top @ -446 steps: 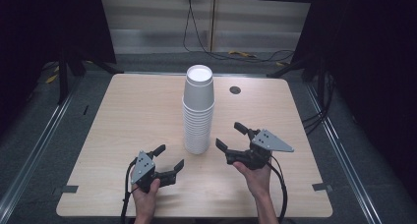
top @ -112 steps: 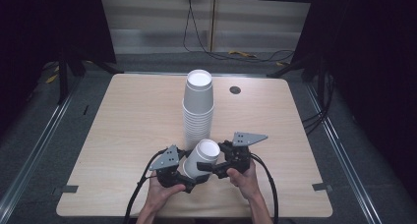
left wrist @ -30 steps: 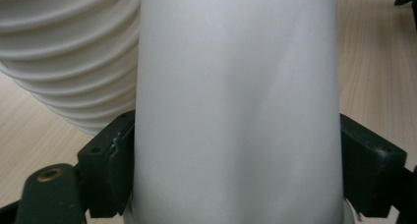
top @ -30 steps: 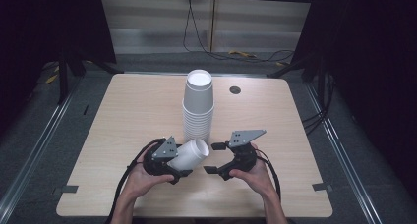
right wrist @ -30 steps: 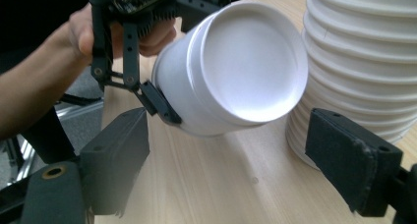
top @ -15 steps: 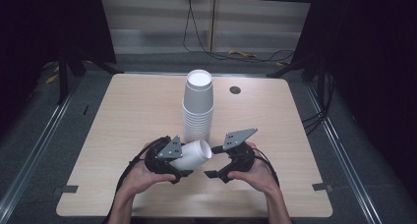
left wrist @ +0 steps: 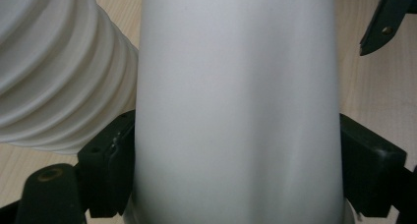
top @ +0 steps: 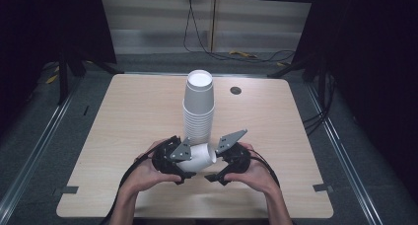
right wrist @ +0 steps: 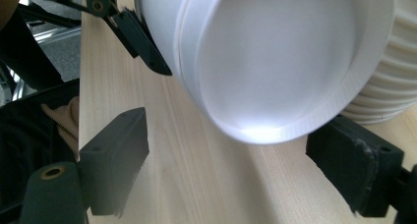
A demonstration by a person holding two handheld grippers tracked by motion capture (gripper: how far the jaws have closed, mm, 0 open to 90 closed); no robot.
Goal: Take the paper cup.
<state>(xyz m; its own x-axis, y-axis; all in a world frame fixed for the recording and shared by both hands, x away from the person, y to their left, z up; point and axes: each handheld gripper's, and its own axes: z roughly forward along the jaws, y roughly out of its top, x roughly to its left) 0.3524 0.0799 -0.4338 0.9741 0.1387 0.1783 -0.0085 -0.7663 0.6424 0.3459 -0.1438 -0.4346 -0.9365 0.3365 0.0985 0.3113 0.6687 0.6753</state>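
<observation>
A tall stack of white paper cups (top: 198,104) stands upside down at the table's middle. In front of it my left gripper (top: 190,162) is shut on a single white cup (top: 201,157) held on its side, its narrow end pointing right. In the left gripper view the cup (left wrist: 236,96) sits between both pads (left wrist: 110,165). My right gripper (top: 217,165) is open just right of that cup. In the right gripper view the cup's end (right wrist: 275,62) faces the camera above the spread pads (right wrist: 115,155), not touching them.
The cup stack (right wrist: 388,86) stands right behind both grippers, close to the held cup (left wrist: 54,86). A small dark round hole (top: 235,90) marks the wooden table (top: 123,116) at the back right. Dark floor and rails surround the table.
Both grippers began empty beside the stack. The left one now holds a cup on its side, and over the last second the right gripper has edged in toward the cup's free end.
</observation>
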